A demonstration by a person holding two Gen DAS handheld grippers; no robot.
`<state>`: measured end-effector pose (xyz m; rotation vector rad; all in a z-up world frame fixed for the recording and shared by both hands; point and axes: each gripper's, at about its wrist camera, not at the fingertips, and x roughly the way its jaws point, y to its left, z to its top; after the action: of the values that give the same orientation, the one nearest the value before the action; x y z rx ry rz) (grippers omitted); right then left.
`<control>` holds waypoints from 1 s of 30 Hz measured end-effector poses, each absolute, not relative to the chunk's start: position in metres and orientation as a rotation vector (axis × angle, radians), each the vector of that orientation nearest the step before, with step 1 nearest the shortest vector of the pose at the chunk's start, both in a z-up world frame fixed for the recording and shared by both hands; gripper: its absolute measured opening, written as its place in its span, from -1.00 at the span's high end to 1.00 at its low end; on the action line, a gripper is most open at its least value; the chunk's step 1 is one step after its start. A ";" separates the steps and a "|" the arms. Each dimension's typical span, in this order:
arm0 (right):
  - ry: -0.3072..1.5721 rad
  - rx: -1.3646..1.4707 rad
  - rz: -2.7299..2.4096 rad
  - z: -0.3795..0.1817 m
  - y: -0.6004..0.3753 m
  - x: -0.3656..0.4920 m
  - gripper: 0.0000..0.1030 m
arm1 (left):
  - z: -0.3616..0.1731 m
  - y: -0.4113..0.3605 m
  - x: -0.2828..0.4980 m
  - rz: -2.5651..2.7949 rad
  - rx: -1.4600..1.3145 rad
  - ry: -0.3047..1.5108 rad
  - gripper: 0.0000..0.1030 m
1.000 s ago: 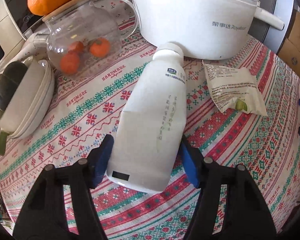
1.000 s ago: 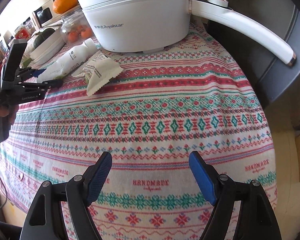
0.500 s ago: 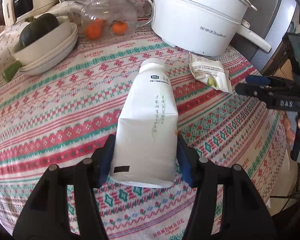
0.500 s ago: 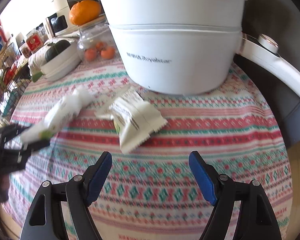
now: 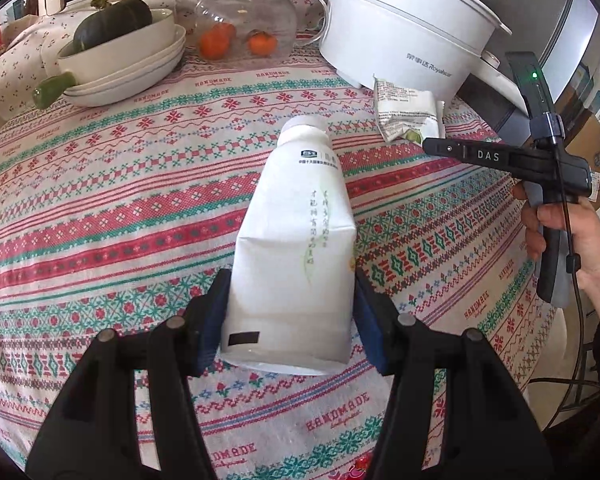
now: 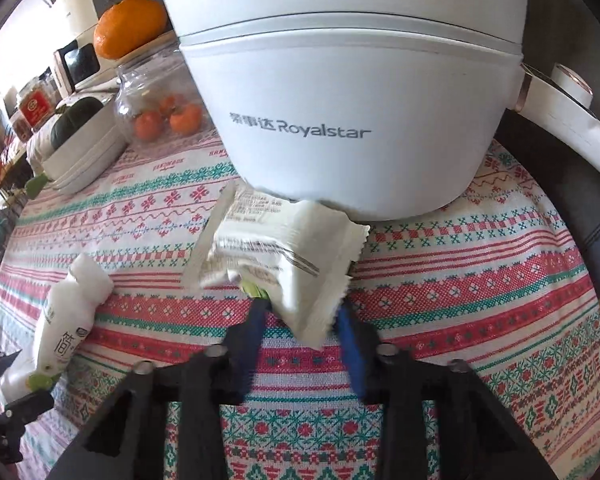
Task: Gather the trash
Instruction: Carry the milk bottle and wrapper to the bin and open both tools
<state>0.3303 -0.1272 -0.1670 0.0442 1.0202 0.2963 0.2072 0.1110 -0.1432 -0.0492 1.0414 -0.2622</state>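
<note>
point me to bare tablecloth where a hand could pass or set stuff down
Free: the wide tablecloth stretch left of the white bottle, in front of the stacked bowls. Crowded: the far edge, with the glass teapot, white pot and wrapper.

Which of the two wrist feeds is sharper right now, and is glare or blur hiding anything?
Left wrist view: sharp; text on the white bottle reads clearly, fisheye bends the tablecloth stripes. Right wrist view: softer, with motion blur on the snack wrapper and the right gripper; the upper left corner is blown out by window light.
</note>
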 end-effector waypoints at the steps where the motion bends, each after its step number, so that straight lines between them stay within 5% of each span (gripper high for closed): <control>1: 1.022 0.054 0.316 -0.166 -0.127 0.328 0.65 | -0.141 0.112 0.204 -0.261 -0.051 1.041 -0.15; 30: 0.995 -0.016 0.209 -0.046 -0.233 0.129 0.76 | -0.022 0.042 0.091 -0.365 -0.006 0.915 -0.06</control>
<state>0.1295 -0.2334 -0.0457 -0.0158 0.9949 0.2087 0.0909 0.0420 -0.0215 -0.0057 0.9151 -0.3646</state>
